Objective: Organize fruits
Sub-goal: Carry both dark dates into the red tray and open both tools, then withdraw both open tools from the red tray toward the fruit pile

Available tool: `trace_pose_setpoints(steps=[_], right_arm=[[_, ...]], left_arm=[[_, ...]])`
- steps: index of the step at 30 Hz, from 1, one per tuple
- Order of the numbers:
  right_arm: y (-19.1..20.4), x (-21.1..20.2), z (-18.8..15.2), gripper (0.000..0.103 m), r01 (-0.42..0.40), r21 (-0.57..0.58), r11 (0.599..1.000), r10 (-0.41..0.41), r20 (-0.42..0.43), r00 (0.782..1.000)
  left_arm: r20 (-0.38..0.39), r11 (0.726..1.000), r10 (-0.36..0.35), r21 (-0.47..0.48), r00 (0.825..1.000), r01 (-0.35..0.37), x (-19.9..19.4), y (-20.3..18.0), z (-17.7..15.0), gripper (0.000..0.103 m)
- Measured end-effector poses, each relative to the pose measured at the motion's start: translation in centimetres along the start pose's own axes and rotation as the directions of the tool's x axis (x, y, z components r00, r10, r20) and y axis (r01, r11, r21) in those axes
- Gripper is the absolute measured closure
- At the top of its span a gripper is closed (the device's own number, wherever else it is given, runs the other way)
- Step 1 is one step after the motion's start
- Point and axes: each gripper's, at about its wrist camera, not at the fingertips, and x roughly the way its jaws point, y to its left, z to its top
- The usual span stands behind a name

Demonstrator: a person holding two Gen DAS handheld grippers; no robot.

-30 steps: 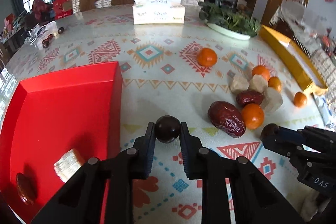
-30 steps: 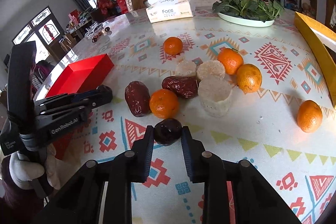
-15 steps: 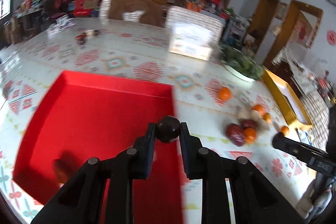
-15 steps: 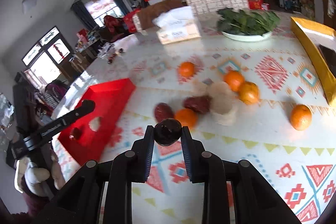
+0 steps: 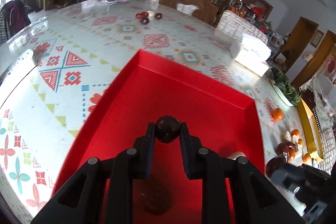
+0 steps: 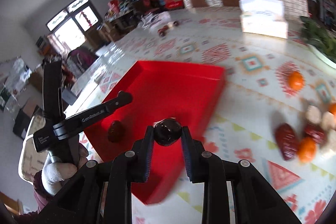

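My left gripper [image 5: 167,131] is shut on a dark round fruit [image 5: 167,129] and holds it above the inside of the red tray [image 5: 189,85]. My right gripper [image 6: 167,135] is shut on another dark round fruit [image 6: 167,133], over the tray's right side [image 6: 189,75]. A red date [image 6: 115,131] lies in the tray, with a pale piece [image 5: 236,154] near its right wall. The left gripper shows in the right wrist view [image 6: 124,97]. Loose oranges [image 6: 295,79], red dates [image 6: 287,141] and pale chunks [image 6: 314,114] lie on the table to the right.
A tissue box [image 6: 263,19] stands at the back. A plate of greens [image 5: 283,87] and a yellow tray [image 5: 310,125] lie at the far right. A few small fruits [image 5: 147,16] sit at the far side of the patterned tablecloth.
Both grippers have swung left from the fruit pile to the red tray, each still holding its dark fruit. The left one is now over the tray's inside.
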Motion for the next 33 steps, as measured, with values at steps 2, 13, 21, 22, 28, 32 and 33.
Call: trace_pose_setpoints(steps=[2, 13, 21, 22, 28, 32, 33], right_arm=[[1.0, 1.5, 0.1, 0.074, -0.009, -0.017, 1.000, 0.008, -0.028, 1.000], [2.6, 4.9, -0.4, 0.069, 0.008, -0.058, 0.998, -0.012, -0.081, 0.997], [2.8, 2.9, -0.8, 0.050, 0.016, -0.066, 0.998, -0.018, -0.042, 0.999], [2.7, 2.5, -0.9, 0.050, 0.016, -0.062, 0.998, -0.018, -0.035, 0.999], [-0.3, -2.4, -2.4, 0.049, 0.042, 0.013, 0.999, -0.043, 0.042, 0.998], [-3.8, -6.3, -4.3, 0.048, 0.070, 0.121, 0.990, -0.081, 0.087, 0.993], [-4.3, -7.1, -4.7, 0.048, 0.074, 0.141, 0.987, -0.088, 0.091, 0.992]], left_arm=[[-0.008, 1.000, 0.000, -0.002, 1.000, 0.000, 0.4, 0.4, 0.1, 0.081], [0.001, 1.000, -0.007, -0.030, 1.000, 0.007, 0.1, 1.4, 0.4, 0.070], [0.072, 1.000, -0.007, -0.025, 0.997, 0.008, -3.1, 0.3, 0.4, 0.053], [0.085, 1.000, -0.014, -0.019, 0.996, 0.015, -3.8, -0.1, 0.3, 0.052], [0.124, 0.996, -0.084, 0.027, 0.989, 0.081, -6.3, -3.4, -0.5, 0.047], [0.123, 0.988, -0.135, 0.086, 0.983, 0.125, -6.9, -6.6, -1.7, 0.044], [0.119, 0.986, -0.145, 0.096, 0.982, 0.134, -6.9, -7.3, -2.0, 0.044]])
